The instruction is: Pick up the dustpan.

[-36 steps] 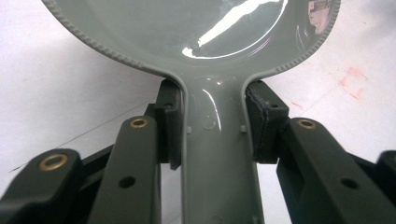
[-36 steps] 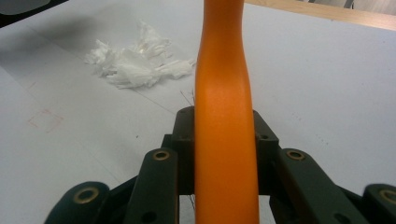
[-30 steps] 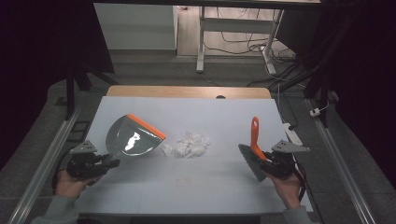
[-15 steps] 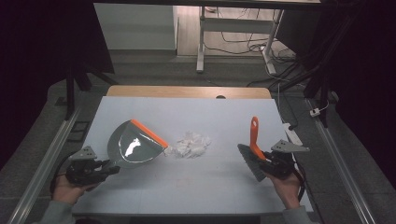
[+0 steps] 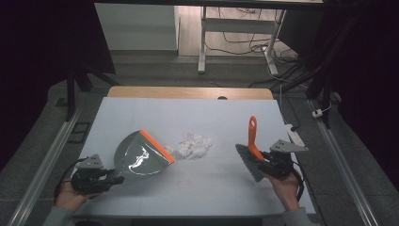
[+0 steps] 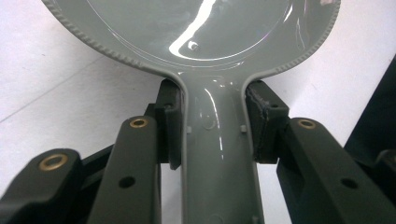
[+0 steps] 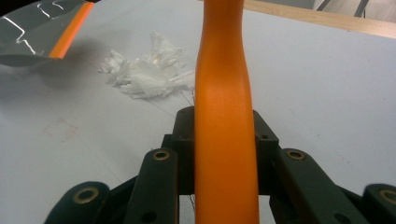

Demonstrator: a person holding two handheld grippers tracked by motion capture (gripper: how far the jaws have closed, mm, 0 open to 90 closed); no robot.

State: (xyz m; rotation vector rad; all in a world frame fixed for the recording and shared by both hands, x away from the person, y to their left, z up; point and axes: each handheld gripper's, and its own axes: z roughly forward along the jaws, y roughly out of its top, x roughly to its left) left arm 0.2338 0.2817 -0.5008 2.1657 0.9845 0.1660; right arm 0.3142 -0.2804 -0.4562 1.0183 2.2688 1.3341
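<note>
I have the left tool (image 5: 114, 178) clamped on the handle of the grey dustpan (image 5: 141, 155), and the right tool (image 5: 261, 160) clamped on the orange handle of the brush (image 5: 251, 153). As I judge it, both pickups are done and the sweeping is not: the white shreds (image 5: 192, 145) lie loose mid-bench, at three o'clock of the pan's orange lip and touching it, with the brush well apart at their three o'clock. My left gripper view shows both pads squeezing the pan's neck and an empty pan; the high view alone shows the brush's bristles low beside the bench (image 5: 202, 113).
</note>
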